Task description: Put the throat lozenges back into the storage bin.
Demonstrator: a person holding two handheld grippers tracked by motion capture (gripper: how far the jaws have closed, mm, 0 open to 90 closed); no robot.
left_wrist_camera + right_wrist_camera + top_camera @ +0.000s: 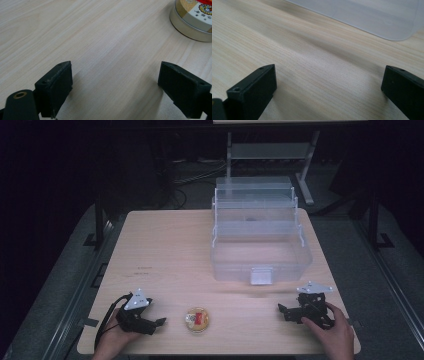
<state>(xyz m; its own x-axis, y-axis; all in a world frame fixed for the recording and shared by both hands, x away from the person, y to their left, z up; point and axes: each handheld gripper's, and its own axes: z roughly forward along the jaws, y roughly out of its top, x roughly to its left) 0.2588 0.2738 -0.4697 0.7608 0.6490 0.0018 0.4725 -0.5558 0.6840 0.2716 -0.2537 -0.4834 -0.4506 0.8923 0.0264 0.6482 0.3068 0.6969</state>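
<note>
Grippers apart, tin between

Tin (197,319) is seen on the table (170,255) near its front edge — between the left gripper (159,322) and right gripper (283,310), touched by neither. Both jaw pairs are spread wide, empty. A clear box (260,255) stands behind.

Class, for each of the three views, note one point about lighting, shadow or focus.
High view: the wooden table is lit while the surroundings are nearly black; the clear plastic box looks hazy. Left gripper view: the round tin casts a soft shadow, and the near tongs look slightly soft. Right gripper view: the box's corner is blurred, the wood grain sharper in mid-frame.
</note>
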